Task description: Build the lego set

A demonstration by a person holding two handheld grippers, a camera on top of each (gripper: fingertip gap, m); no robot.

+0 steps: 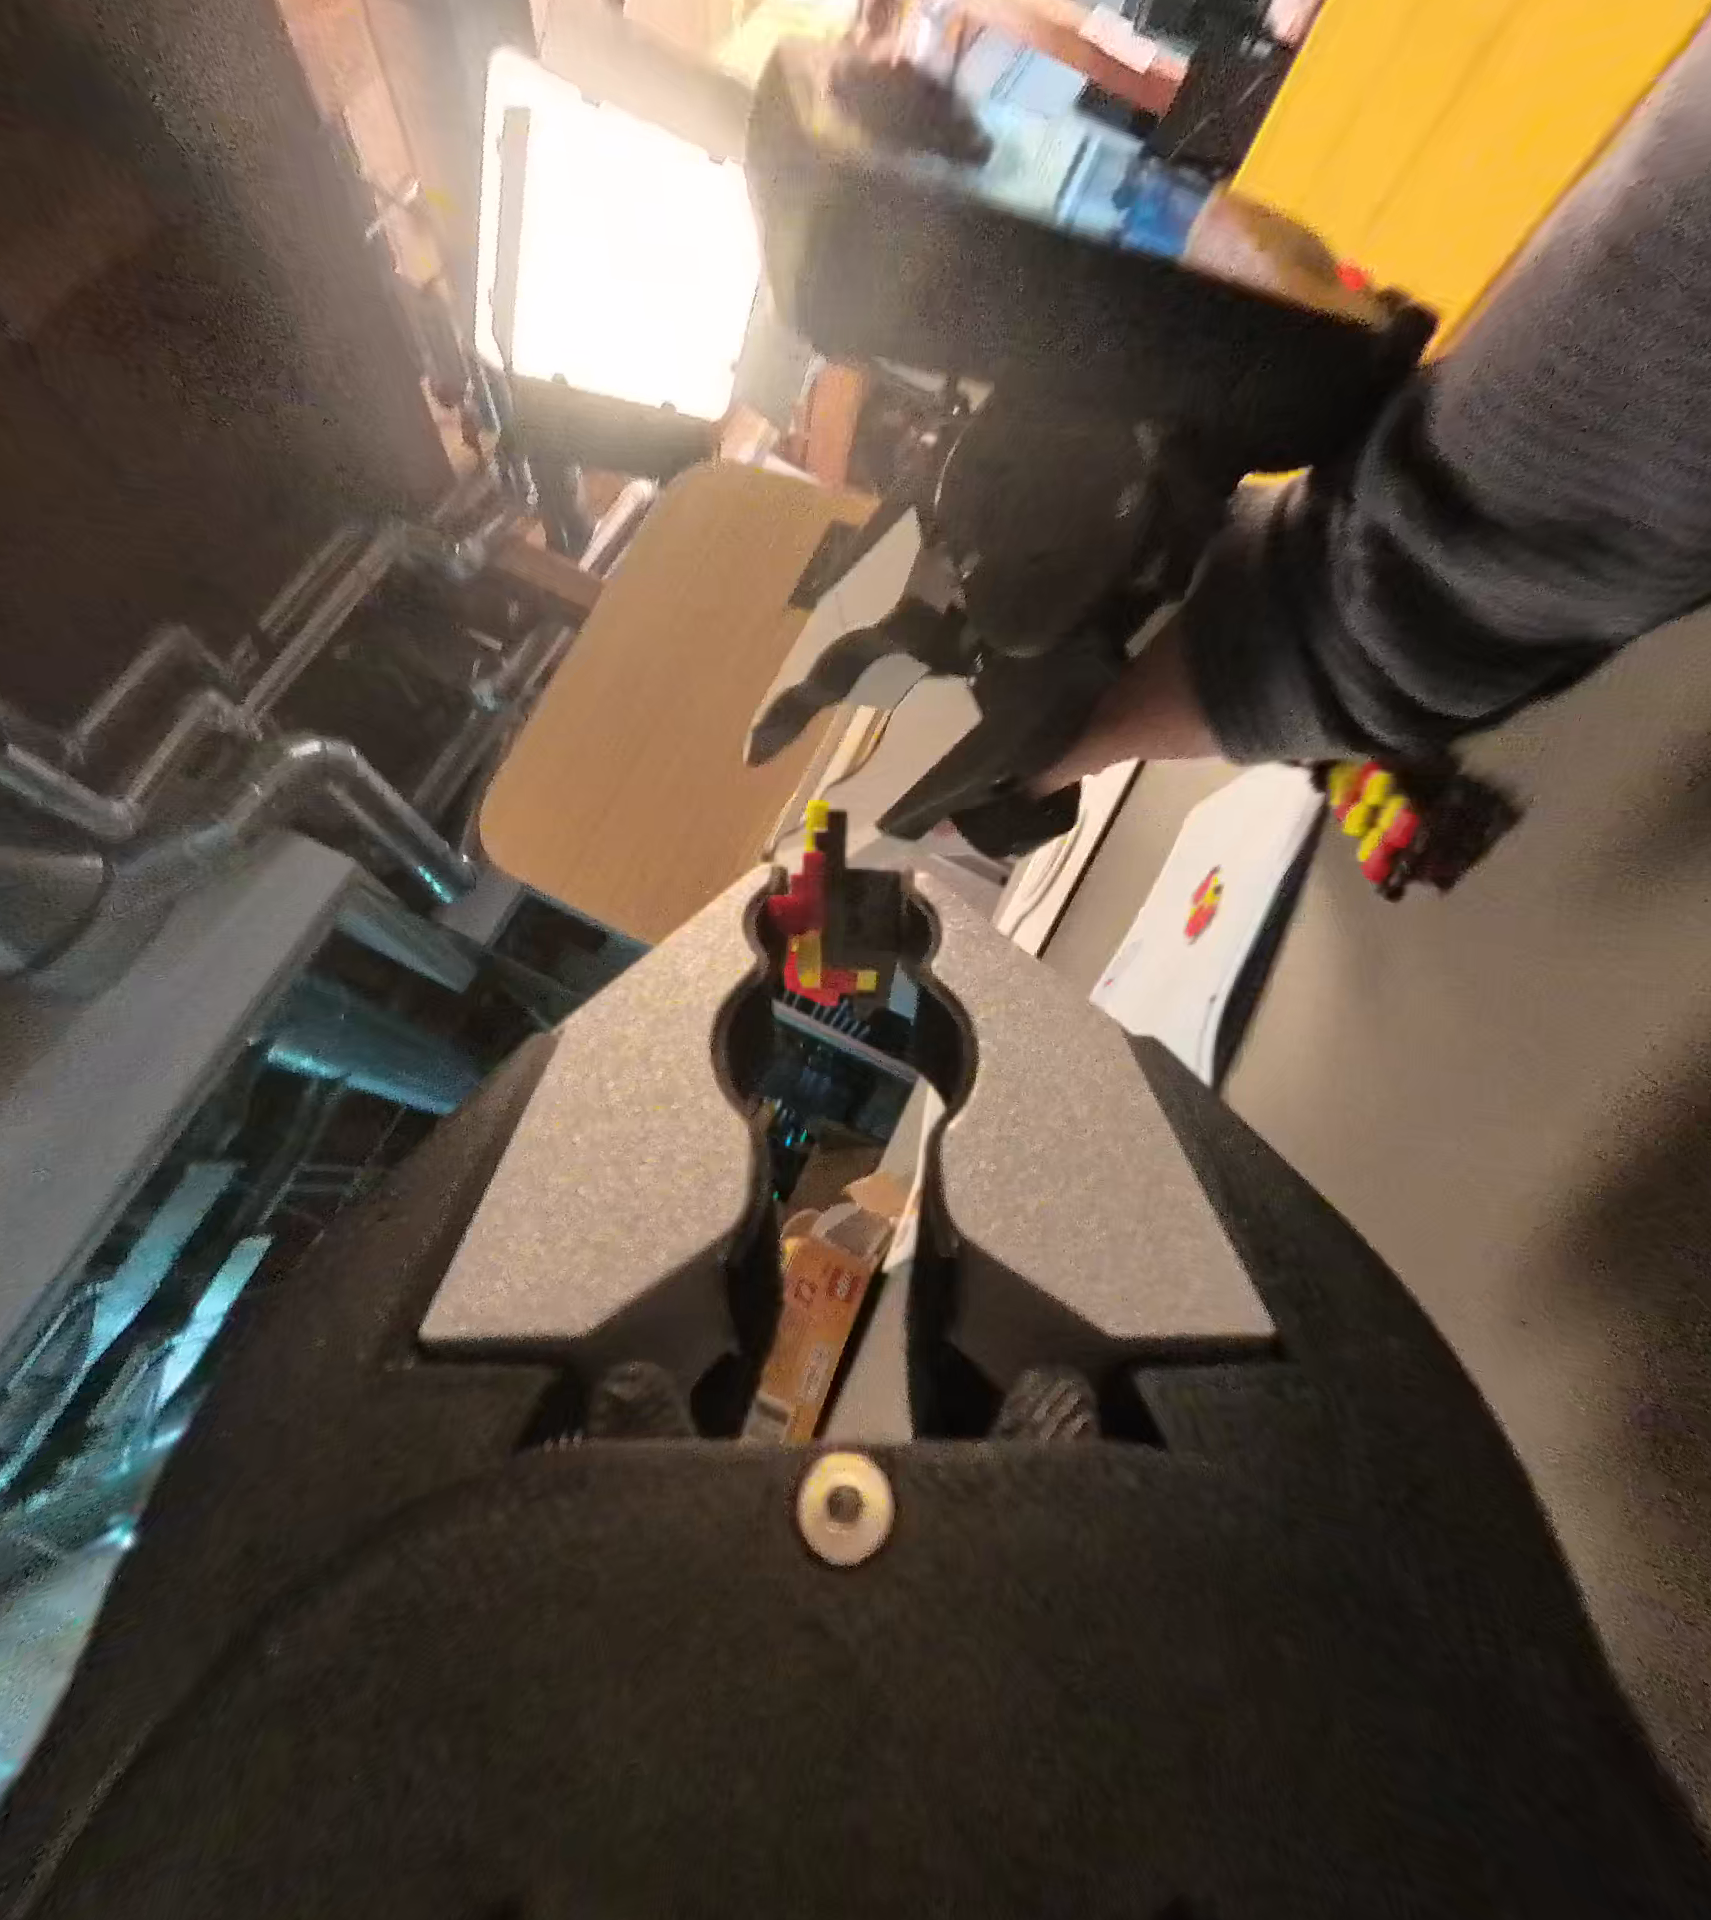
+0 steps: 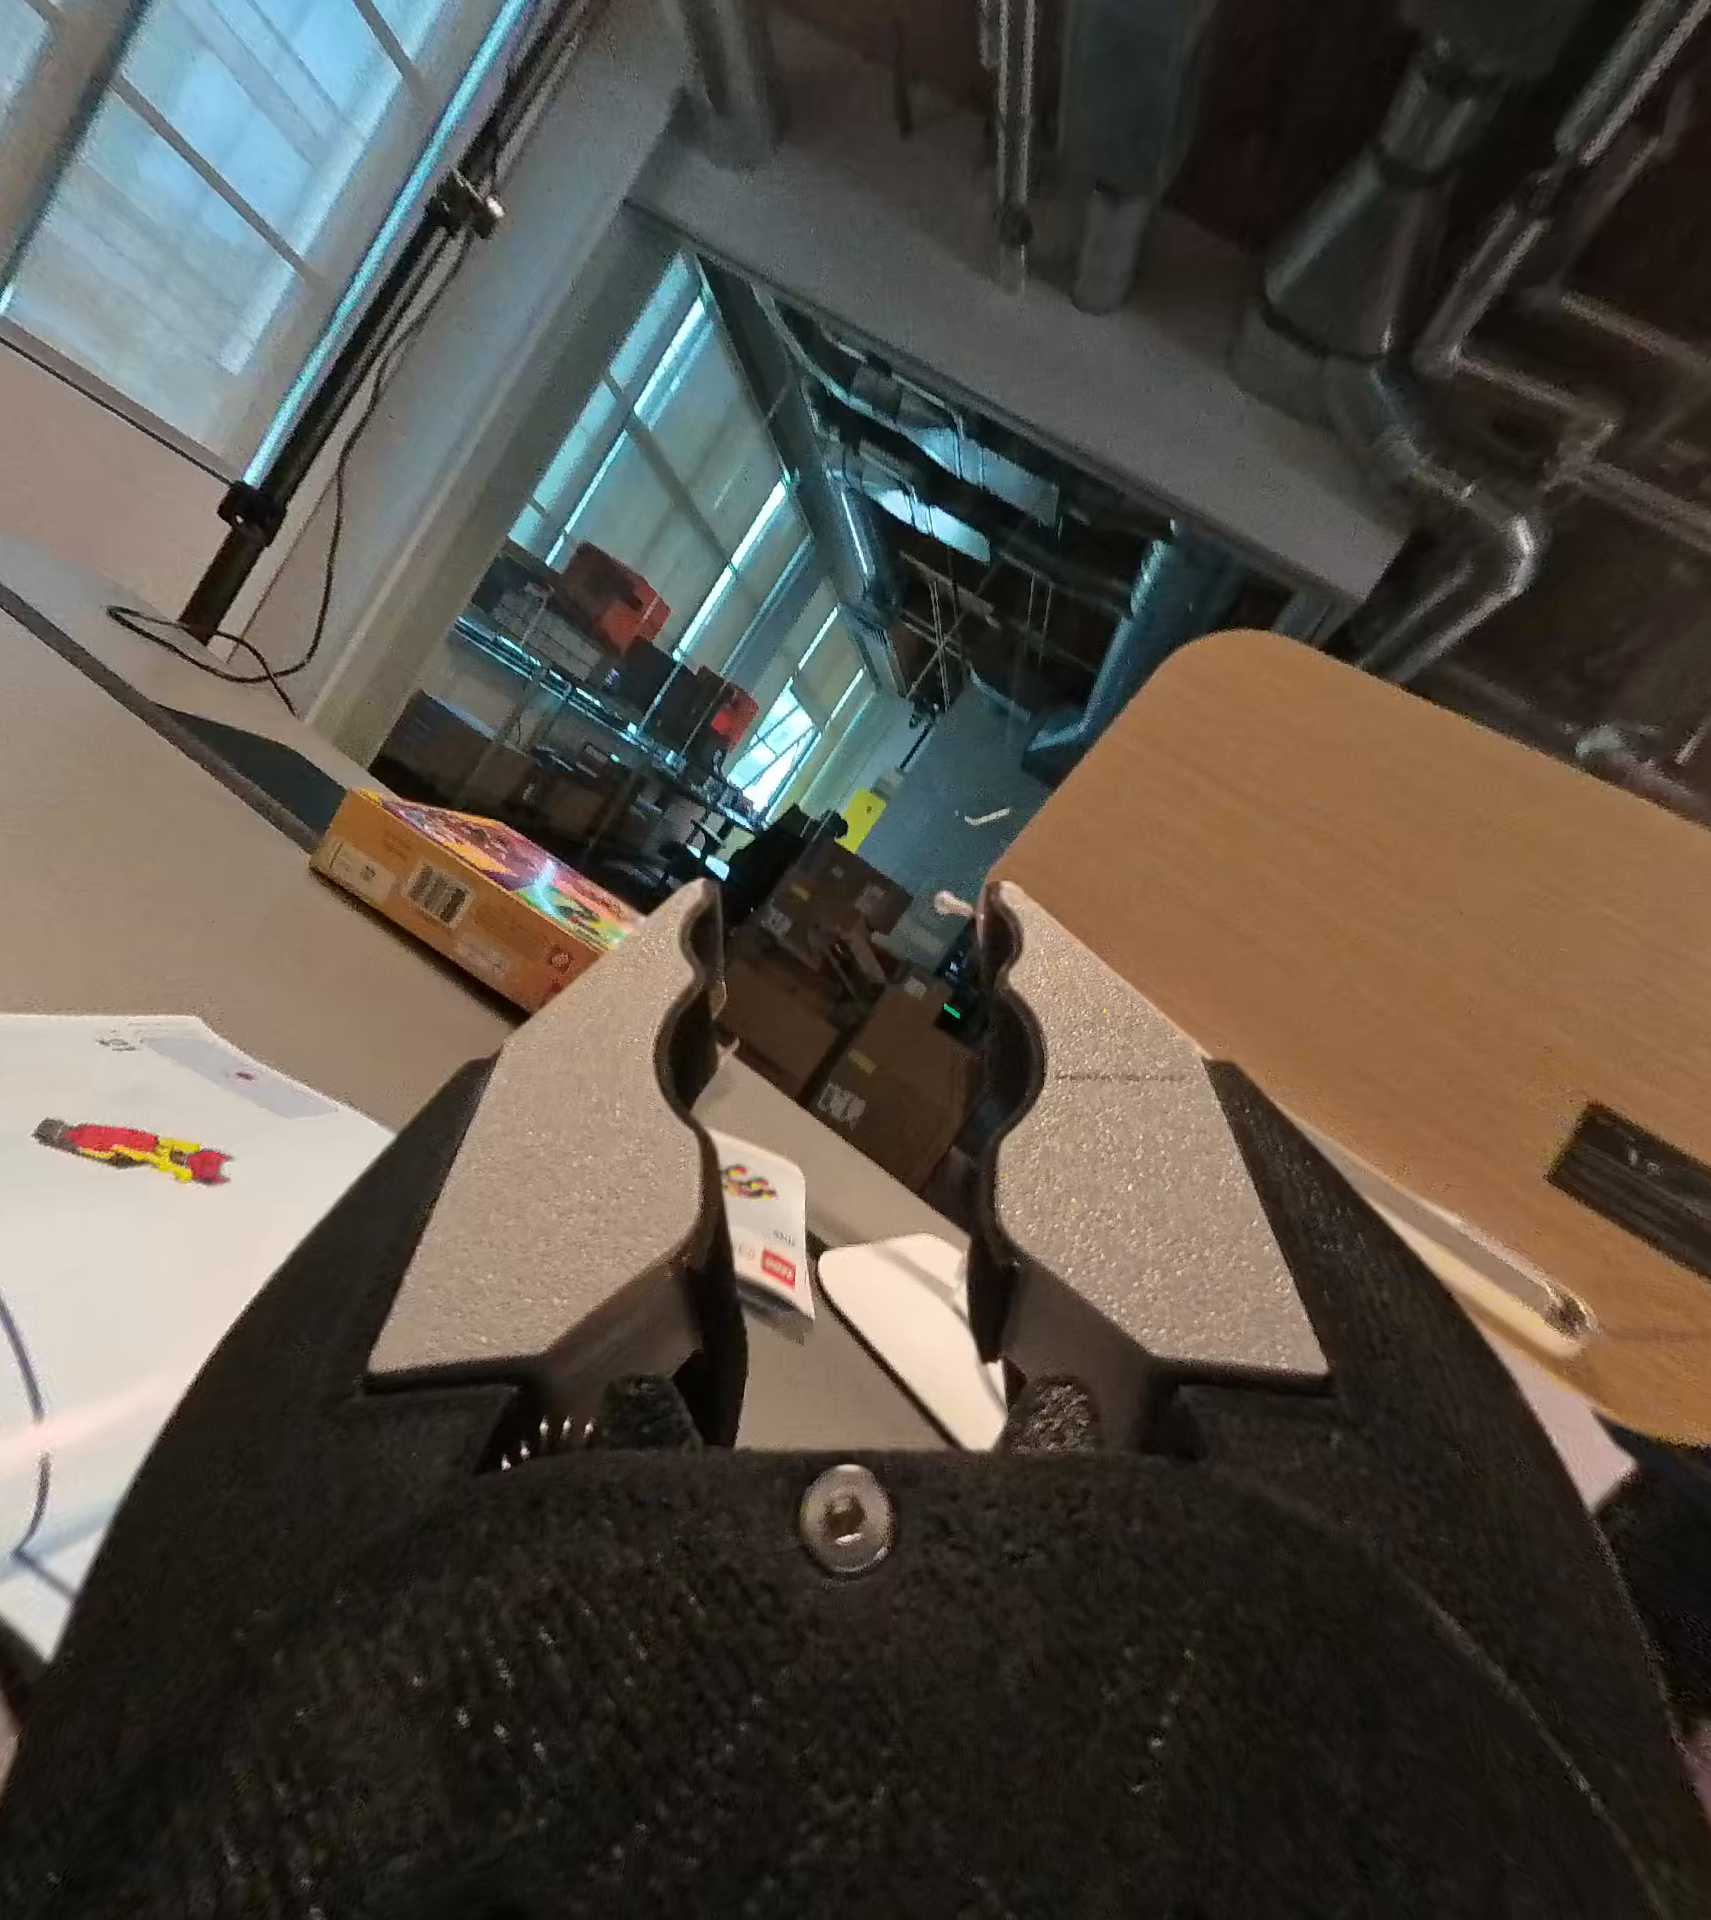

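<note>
Between the left gripper's (image 1: 835, 914) fingertips, at twelve o'clock, a small red, yellow and black lego model (image 1: 835, 925) was clamped. It was judged light, rigid, easily popped apart; its blocky body suited gripping. The right gripper's (image 2: 846, 925) jaws were spread wide, empty.

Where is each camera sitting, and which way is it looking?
Left wrist view: sits on the left gripper, looking along its fingers shut on a lego piece; beyond, the right gripper and a sleeve.
Right wrist view: sits on the right gripper, open, looking over the table at the box and windows.
Both show the wooden chair and white booklet.
</note>
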